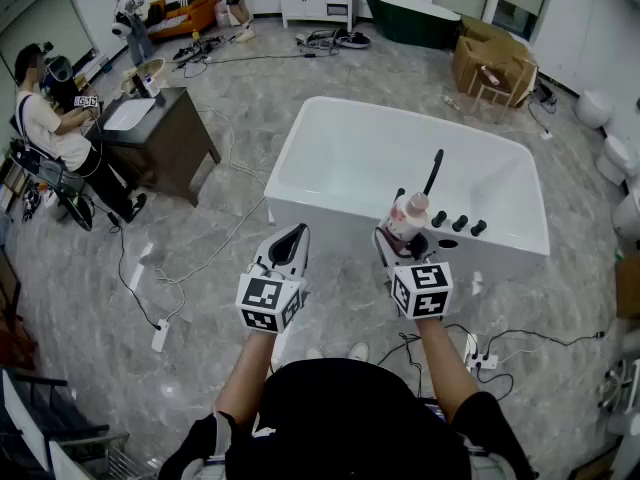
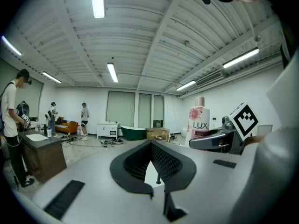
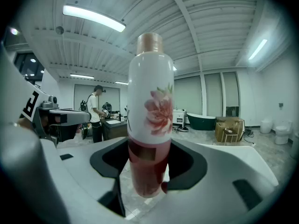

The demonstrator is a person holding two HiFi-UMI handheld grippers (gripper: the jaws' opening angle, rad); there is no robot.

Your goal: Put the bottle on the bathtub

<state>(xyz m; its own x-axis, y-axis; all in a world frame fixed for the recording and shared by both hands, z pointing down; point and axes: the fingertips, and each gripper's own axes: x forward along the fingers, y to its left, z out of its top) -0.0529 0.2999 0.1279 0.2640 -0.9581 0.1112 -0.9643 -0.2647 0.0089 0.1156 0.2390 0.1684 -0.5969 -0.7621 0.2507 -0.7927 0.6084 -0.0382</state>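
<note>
The bottle [image 1: 405,218] has a white upper part with a pink flower, a red lower part and a tan cap. It stands upright in my right gripper [image 1: 400,236], which is shut on its lower body [image 3: 150,125], jaws wide on either side. It hangs over the near rim of the white bathtub [image 1: 330,208], just left of the black tap and knobs [image 1: 458,222]. My left gripper [image 1: 295,236] is level beside it to the left, shut with nothing in it [image 2: 150,148]. In the left gripper view the bottle [image 2: 199,122] shows at the right.
A dark wooden vanity [image 1: 165,143] stands at the left with a person [image 1: 45,118] beside it. Cables [image 1: 200,258] and a power strip [image 1: 160,336] lie on the grey floor. Cardboard boxes [image 1: 495,63] and a dark green tub [image 1: 410,18] are at the back.
</note>
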